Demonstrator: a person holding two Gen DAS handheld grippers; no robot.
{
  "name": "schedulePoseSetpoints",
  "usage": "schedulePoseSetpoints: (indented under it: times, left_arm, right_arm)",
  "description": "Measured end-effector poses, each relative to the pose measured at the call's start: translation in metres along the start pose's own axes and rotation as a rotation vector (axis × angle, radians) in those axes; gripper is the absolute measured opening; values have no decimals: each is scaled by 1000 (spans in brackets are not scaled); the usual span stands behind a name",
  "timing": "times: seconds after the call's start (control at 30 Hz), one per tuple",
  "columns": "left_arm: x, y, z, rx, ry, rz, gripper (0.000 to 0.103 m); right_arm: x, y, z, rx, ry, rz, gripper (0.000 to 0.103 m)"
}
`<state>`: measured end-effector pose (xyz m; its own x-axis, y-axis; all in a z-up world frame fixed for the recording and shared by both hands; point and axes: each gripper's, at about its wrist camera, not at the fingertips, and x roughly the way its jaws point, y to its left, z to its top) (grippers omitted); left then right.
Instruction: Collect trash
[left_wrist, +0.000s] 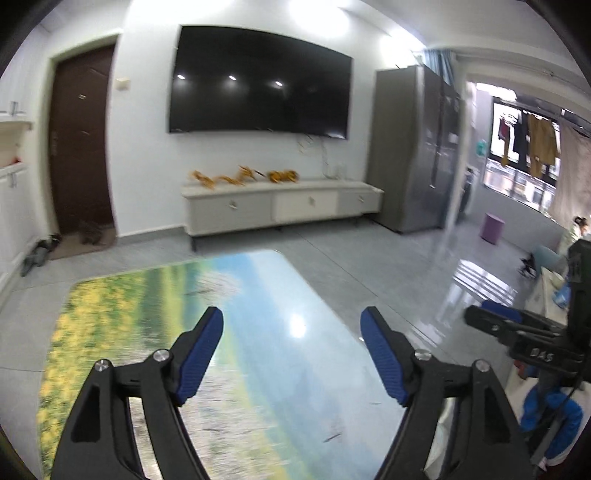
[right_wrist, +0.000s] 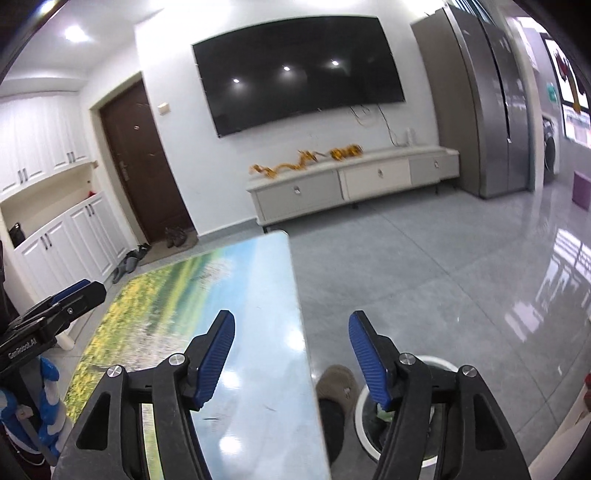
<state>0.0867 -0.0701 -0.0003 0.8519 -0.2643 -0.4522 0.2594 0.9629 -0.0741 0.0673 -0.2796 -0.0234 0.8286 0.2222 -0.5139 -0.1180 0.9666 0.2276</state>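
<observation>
Across the lower half of both frames lies the worktop (left_wrist: 236, 332), its glossy top printed with a yellow-and-green landscape, and we see no trash on the part that shows. Our left tool (left_wrist: 291, 354) stands with its blue pads wide apart and nothing between them; our right tool (right_wrist: 291, 354) is likewise parted and empty. At the lower right of the right wrist frame, on the grey floor beside the worktop's edge, sits a round white-rimmed bin (right_wrist: 437, 363) with something pale green inside, partly hidden behind the tool's arm. A slippered foot (right_wrist: 334, 387) rests between the bin and the worktop. We judge the worktop largely cleared, so the step in hand is a search. We would sweep both cameras slowly, since the frames blur, check the floor near the bin and the worktop's hidden near edge, and keep the pads parted until a scrap is centred between them.
</observation>
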Motion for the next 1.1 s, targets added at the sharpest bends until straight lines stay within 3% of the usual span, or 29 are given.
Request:
schedulePoseSetpoints:
  times: [0.3,0.5,0.6,0.7,0.9,1.1]
  left_arm:
    - [-62,36,-17,-39,-95,173,86]
    - [-78,49,-16,-42,-135,259,87]
    - [-83,53,-17,-47,-138,297,90]
    - [-85,61,-18,-60,-157,351,102]
    - [-76,80,-14,-77,-143,407,103]
    - [-59,99,-13,-108,-127,440,103]
  right_arm:
    - [-21,53,2,-89,-57,49,77]
    - [-27,72,10,-126,-92,62,83]
    - [-27,79,11,-133,-100,62,86]
    - [-18,81,11,-133,-95,66,89]
    - [5,85,12,-130,-61,55,91]
    - [27,91,14,-144,-57,11,103]
